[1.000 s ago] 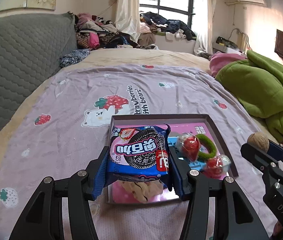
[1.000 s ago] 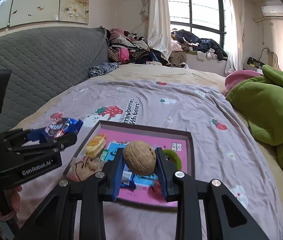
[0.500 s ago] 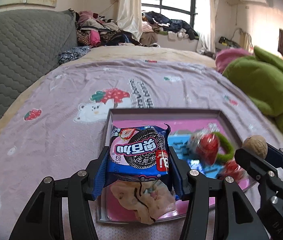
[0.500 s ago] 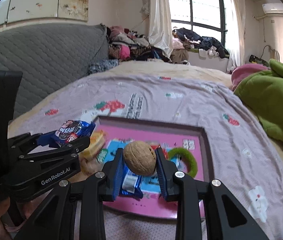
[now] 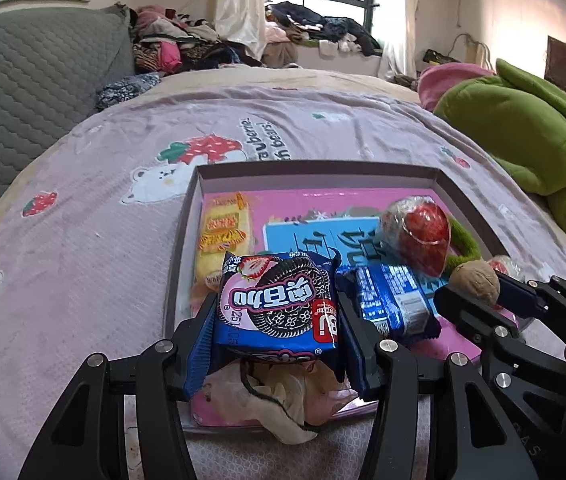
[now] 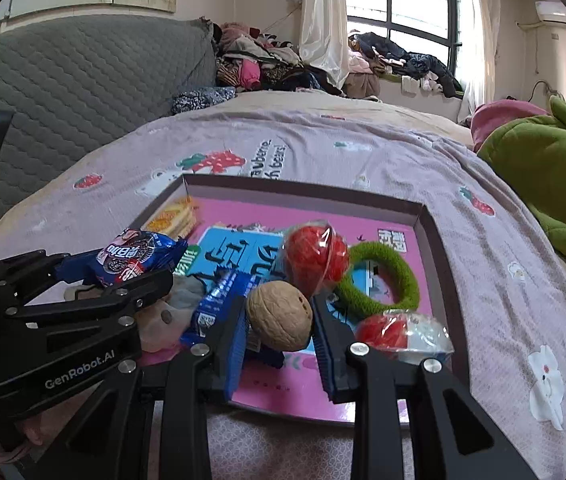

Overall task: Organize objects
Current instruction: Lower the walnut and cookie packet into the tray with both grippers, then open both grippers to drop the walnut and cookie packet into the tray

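Observation:
My left gripper (image 5: 277,312) is shut on a blue and pink cookie packet (image 5: 279,304) and holds it above the near left part of a shallow pink-bottomed box (image 5: 315,168) on the bed. The packet also shows in the right wrist view (image 6: 135,258). My right gripper (image 6: 279,320) is shut on a walnut (image 6: 279,316), above the box's near middle (image 6: 419,210). The walnut also shows in the left wrist view (image 5: 475,282).
In the box lie a yellow cake pack (image 5: 223,232), a blue wrapped bar (image 5: 391,296), two red wrapped sweets (image 6: 317,256) (image 6: 383,332), a green hair ring (image 6: 387,276) and a crumpled cloth (image 5: 279,396). A green quilt (image 5: 523,136) lies at the right, a grey headboard (image 6: 63,76) at the left.
Both grippers have moved forward and lower over the box, which now looks larger and nearer. Each still holds its object.

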The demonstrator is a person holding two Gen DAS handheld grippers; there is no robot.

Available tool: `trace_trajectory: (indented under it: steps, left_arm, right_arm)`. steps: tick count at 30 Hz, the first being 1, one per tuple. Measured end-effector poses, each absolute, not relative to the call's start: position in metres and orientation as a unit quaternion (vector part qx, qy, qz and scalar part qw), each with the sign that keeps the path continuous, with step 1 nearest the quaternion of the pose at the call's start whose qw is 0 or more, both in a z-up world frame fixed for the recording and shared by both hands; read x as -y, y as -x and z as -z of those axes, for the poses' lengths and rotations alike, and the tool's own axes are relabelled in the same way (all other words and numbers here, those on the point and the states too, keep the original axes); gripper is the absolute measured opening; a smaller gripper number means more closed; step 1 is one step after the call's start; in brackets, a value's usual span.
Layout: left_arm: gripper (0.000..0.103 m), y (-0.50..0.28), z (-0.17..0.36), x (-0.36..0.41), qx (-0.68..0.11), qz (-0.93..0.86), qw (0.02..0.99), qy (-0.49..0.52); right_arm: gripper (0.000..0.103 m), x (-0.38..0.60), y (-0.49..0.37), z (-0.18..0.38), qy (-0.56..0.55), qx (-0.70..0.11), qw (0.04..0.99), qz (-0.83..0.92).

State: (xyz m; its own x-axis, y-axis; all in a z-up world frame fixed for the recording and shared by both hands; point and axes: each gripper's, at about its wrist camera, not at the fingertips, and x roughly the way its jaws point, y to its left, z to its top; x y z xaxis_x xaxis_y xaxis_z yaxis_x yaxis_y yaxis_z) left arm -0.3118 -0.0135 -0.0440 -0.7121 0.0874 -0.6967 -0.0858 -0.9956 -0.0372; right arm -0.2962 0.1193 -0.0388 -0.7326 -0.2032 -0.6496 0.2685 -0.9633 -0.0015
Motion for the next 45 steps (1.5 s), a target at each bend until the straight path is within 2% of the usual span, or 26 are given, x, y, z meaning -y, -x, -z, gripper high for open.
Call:
trace_trajectory:
  steps: [25,45]
  left_arm:
    - [0.057,0.316,0.063,0.013,0.005,-0.918,0.047,0.395]
    - [0.059,0.317,0.065,0.016,0.000,-0.910,0.044,0.411]
  right_arm:
    - [0.031,-0.127,0.311,0.064,-0.387,-0.025,0.111,0.915]
    - [0.031,-0.131,0.307,0.057,-0.383,-0.015,0.112,0.917]
